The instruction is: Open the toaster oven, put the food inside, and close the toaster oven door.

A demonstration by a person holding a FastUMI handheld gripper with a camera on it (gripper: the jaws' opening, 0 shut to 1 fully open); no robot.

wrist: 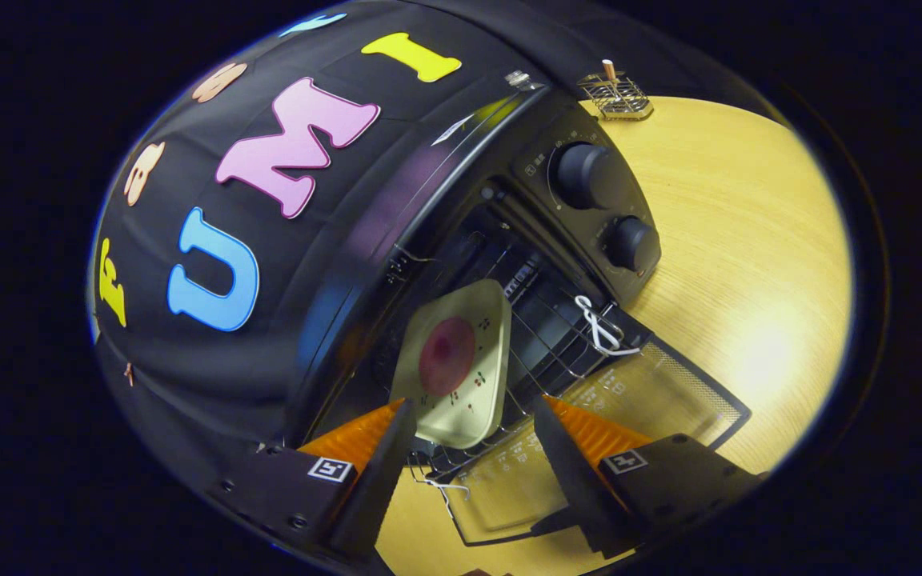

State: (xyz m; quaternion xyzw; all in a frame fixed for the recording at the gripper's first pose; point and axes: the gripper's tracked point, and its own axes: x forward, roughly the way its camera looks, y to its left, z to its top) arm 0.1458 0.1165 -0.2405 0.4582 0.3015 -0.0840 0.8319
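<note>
Hovering before the open toaster oven (509, 200), the hand-held gripper (473, 448) has its fingers spread wide and pressing on nothing. Between and just ahead of the fingertips lies a pale plate (461, 400) carrying a round reddish piece of food (446, 355), resting on the wire rack (545, 352) at the mouth of the oven. The plate's long axis runs straight away from the gripper, into the cavity. The glass door (637, 392) is dropped open and lies flat beneath the fingers, a white cord (601, 328) looped at the corner of the rack where it meets the door. Two knobs (589, 176) sit on the oven's control panel, and beyond them a small wire stand (617, 94) rests on the wooden surface (749, 240). Judging by this, the food appears delivered; closing the door seems to remain, which means reaching its edge from below.
</note>
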